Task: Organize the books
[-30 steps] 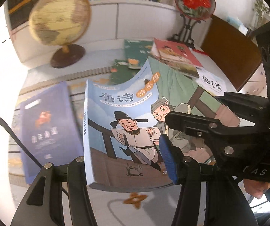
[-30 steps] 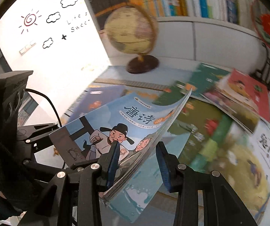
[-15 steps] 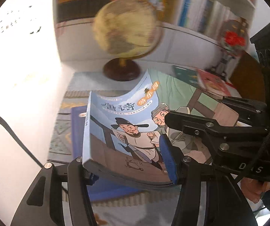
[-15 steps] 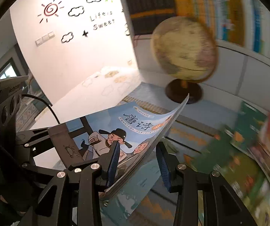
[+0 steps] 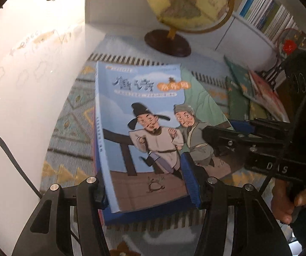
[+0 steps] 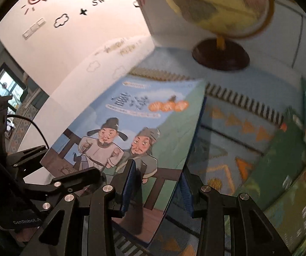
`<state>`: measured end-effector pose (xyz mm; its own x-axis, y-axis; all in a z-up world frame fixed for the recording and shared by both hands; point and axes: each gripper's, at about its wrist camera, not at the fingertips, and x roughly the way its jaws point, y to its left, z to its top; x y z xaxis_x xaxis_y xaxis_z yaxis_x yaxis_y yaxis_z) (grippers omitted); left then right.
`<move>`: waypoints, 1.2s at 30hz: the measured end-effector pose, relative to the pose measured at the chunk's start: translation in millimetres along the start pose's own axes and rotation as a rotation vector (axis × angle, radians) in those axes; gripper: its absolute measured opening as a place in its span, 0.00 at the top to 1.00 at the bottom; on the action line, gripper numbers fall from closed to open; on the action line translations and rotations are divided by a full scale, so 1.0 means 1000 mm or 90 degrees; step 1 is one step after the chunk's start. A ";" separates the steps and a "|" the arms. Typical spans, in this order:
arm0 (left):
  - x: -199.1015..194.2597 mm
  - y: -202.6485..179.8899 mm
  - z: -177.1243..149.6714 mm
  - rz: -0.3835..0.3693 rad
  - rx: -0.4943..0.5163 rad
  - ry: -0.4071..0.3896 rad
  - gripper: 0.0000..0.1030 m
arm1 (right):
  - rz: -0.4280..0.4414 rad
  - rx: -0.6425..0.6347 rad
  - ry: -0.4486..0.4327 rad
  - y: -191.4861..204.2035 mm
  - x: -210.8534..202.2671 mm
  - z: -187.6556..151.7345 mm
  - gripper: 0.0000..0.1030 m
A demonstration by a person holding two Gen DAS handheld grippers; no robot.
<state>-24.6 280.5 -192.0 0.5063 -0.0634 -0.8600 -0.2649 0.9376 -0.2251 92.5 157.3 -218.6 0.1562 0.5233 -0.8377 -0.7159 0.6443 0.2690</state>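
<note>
Over the patterned mat, below the globe, a blue picture book is gripped along its near edge by the left gripper and at its right corner by the right gripper, above a dark-blue book.

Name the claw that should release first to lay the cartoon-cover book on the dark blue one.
Left, probably: the left claw holds the spine corner of the cartoon-cover book, already over the dark blue book; the right claw steadies the open edge.
</note>
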 end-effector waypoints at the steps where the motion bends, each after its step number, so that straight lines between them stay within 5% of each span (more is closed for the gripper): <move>1: 0.000 0.001 -0.001 0.004 -0.001 0.004 0.48 | 0.000 0.007 0.004 -0.003 0.002 -0.003 0.62; 8: 0.003 0.027 -0.003 0.000 -0.044 0.023 0.48 | 0.007 0.042 0.015 -0.012 0.008 -0.018 0.62; 17: 0.008 0.002 -0.002 0.012 0.042 0.038 0.43 | 0.002 0.042 0.021 0.002 0.004 -0.033 0.62; 22: 0.006 0.038 0.011 0.018 -0.009 0.033 0.43 | -0.005 0.072 0.025 -0.012 0.002 -0.036 0.62; 26: 0.015 0.056 0.016 -0.026 -0.041 0.064 0.43 | 0.006 0.099 0.015 -0.021 -0.003 -0.030 0.62; 28: 0.017 0.052 0.013 -0.056 -0.044 0.075 0.43 | 0.009 0.097 0.017 -0.021 -0.003 -0.027 0.62; 36: 0.011 0.033 0.001 -0.024 -0.003 0.083 0.43 | -0.003 0.061 0.027 -0.001 0.000 -0.024 0.60</move>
<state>-26.7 311.6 -208.0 0.4059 -0.1428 -0.9027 -0.2514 0.9322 -0.2605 76.8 143.3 -230.5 0.1291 0.4977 -0.8577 -0.6464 0.6982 0.3078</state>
